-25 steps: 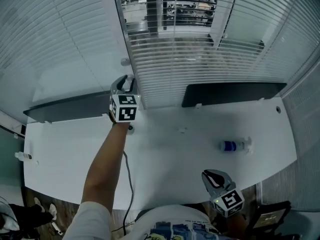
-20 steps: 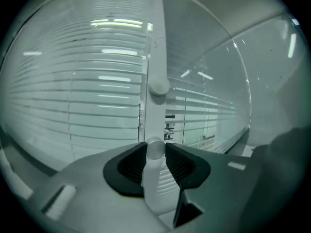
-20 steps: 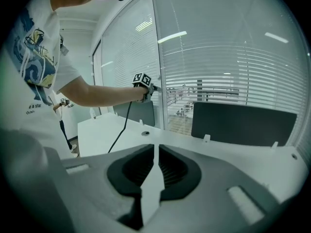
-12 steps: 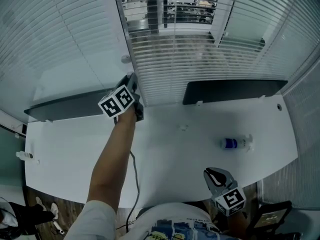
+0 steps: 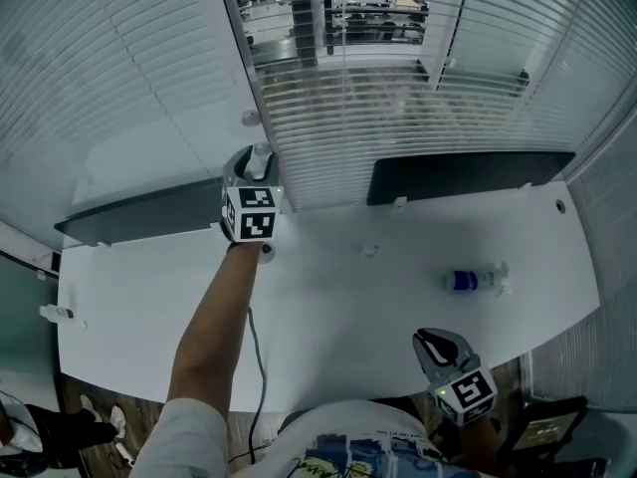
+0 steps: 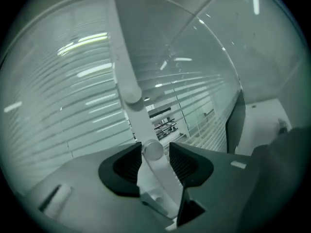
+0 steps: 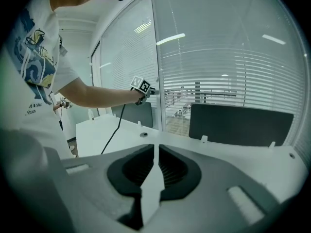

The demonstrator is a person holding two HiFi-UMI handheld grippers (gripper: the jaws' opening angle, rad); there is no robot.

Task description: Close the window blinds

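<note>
Reaching to eleven o'clock across the white table point(image 5: 338, 312), the left gripper point(image 5: 254, 159) stood at the window's upright frame point(image 6: 122, 52), its jaws just opened wide, with a small round knob point(image 6: 153, 150) between the pads but not pinched. The blinds point(image 5: 398, 108), at twelve o'clock behind the glass, had their slats only part-turned, and the room beyond showed through the upper rows, so the closing looked unfinished. The knob appeared hard, smooth and light to turn, and likely slippery under the pads. The surest hold would be square across its rim, followed by a twist rather than a pull. A second knob point(image 6: 130, 93) sat higher on the frame, at twelve o'clock from the first. The right gripper point(image 5: 432, 341), at five o'clock by the person's body, hung with its jaws together on nothing. The one container on the table, a small bottle point(image 5: 470, 281) lying on its side at three o'clock, gave no sign of its contents.
</note>
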